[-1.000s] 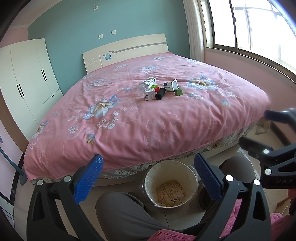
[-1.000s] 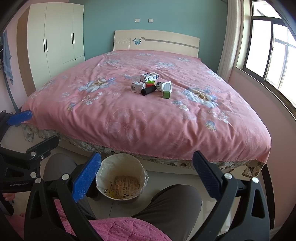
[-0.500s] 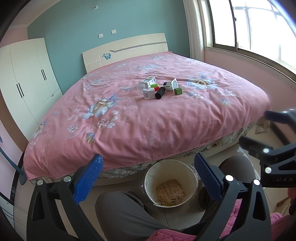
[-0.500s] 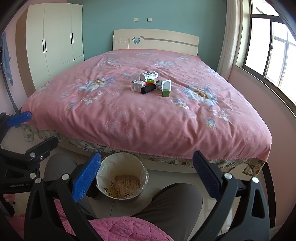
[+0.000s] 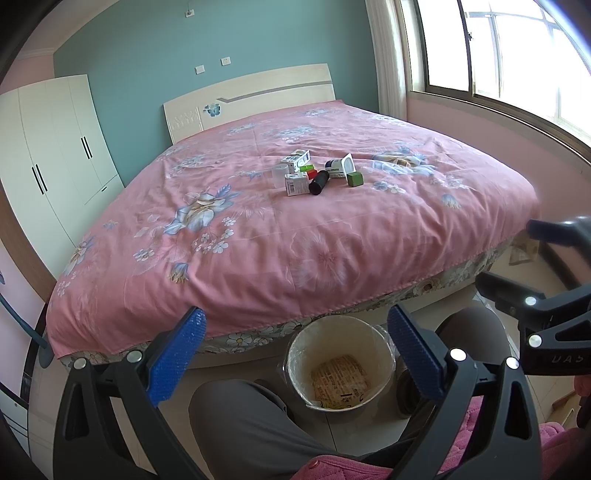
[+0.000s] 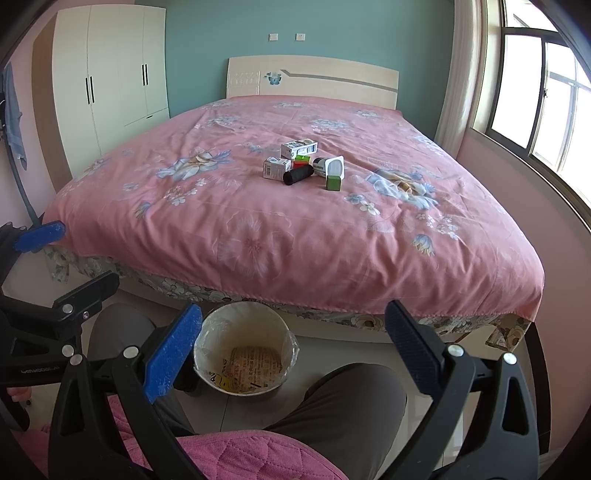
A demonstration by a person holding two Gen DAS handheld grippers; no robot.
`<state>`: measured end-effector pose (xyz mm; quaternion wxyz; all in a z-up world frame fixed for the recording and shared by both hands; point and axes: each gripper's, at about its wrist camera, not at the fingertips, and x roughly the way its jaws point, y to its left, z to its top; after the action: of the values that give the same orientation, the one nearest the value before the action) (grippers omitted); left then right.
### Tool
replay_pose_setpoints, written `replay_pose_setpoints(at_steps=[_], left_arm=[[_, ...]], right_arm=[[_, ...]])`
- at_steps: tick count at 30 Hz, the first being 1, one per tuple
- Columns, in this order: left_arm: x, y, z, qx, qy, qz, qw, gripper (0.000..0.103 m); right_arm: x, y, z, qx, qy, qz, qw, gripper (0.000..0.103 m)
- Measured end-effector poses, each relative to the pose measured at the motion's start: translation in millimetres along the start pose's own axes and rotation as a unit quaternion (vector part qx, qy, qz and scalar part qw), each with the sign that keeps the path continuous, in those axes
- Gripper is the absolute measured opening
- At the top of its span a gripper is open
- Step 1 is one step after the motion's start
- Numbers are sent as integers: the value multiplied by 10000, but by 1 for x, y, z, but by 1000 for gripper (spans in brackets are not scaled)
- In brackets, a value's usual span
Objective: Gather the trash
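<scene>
Before you lies the bed (image 5: 295, 229), with the trash (image 5: 317, 173) clustered mid-quilt, far from both tools. The bin (image 6: 245, 354) stands on the floor between your knees. Your left gripper (image 5: 295, 354) and right gripper (image 6: 293, 350) are spread wide, holding nothing.

A bed (image 6: 288, 229) under a pink floral cover fills the room. Behind its pale headboard (image 6: 314, 79) stands a teal wall (image 6: 221, 33). A white wardrobe (image 6: 110, 70) stands to the bed's left, bright windows (image 6: 535, 96) to its right. Pale floor tiles (image 6: 351, 350) lie at its foot.
</scene>
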<state>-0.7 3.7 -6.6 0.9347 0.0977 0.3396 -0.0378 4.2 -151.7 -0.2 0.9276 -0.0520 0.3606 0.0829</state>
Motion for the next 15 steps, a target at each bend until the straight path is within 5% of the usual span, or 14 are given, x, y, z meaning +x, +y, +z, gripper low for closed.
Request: replay_pose_setpoints(at_steps=[15], left_arm=[[3, 1, -2, 7, 65, -34, 10000, 100]], right_arm=[[3, 1, -1, -1, 31, 1, 10000, 97]])
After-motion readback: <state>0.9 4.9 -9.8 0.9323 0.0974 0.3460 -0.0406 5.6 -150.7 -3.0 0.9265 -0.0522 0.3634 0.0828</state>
